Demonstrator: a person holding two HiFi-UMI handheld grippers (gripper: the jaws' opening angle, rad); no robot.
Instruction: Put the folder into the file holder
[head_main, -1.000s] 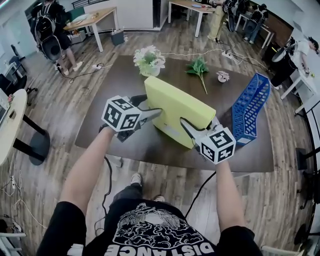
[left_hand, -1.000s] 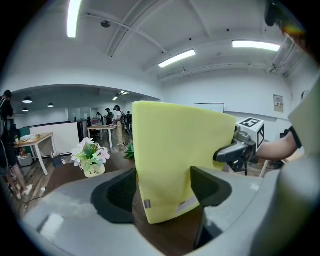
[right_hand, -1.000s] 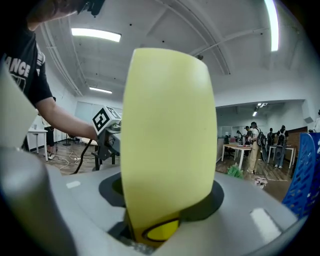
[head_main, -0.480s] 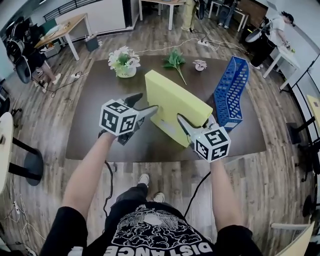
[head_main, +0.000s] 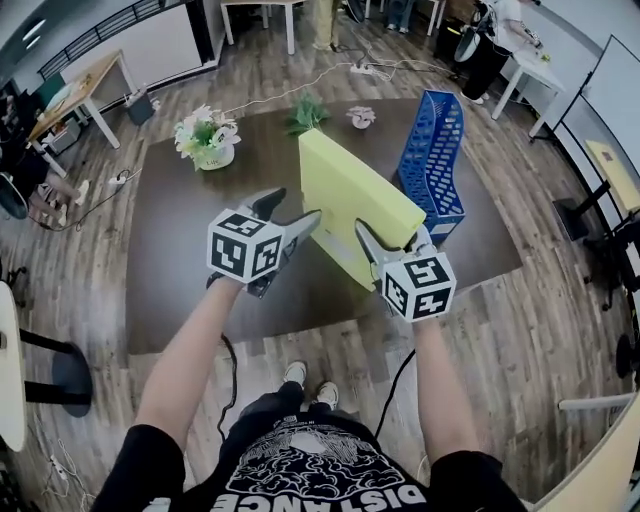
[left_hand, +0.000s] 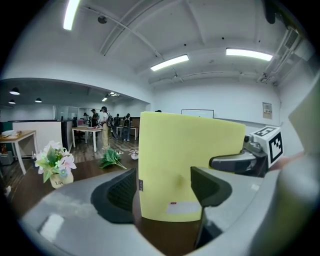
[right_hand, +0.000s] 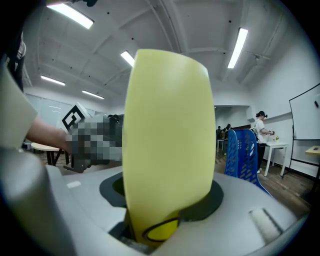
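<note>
Facing right gripper (head_main: 392, 242) spine-first, folder (head_main: 352, 195) upright

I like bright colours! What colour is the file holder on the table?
The file holder is blue, clearest in the head view.

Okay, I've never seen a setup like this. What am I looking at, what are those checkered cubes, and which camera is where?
There is no robot here. A person holds a two-jaw clamp in each hand, and the checkered cubes are part of those clamps. The top-down picture comes from a camera on the person's head. The other two come from cameras riding on each clamp, looking along its jaws. On the dark table are a blue file holder, a pot of flowers and a green sprig. The right gripper is clamped on the upright yellow folder. The left gripper is at the folder's other end with its jaws apart, not pressing on it.
</note>
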